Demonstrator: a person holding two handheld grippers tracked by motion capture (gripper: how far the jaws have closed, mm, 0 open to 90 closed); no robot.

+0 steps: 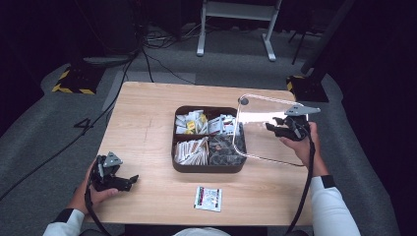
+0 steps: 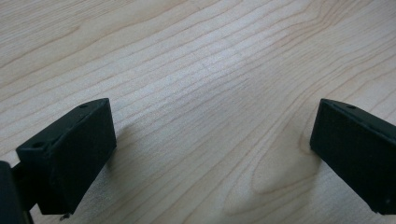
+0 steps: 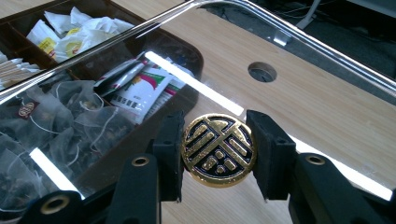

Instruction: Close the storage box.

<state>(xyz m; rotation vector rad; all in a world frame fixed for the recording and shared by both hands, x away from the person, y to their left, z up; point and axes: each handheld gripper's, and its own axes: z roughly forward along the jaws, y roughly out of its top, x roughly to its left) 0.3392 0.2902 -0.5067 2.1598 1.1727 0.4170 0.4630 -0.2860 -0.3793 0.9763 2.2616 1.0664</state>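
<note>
At the right of the high view we hold the right tool (image 1: 284,129) clamped on the round gold-and-black knob (image 3: 218,150) of a clear, flat, round-cornered lid (image 1: 268,129). In the right gripper view its two black jaws press the knob from either side. The lid is lifted and tilted, its left edge over the right side of the dark brown square tray (image 1: 208,168) at the centre of the frame, the rest above the light wooden tabletop (image 1: 142,128). The tray's four compartments hold white sachets, paper sticks and mesh tea bags. At the lower left of the high view our left tool (image 1: 129,181) rests on the tabletop, jaws spread wide with only bare wood between them. A small white and red-green packet (image 1: 208,198) lies flat just below the tray
</note>
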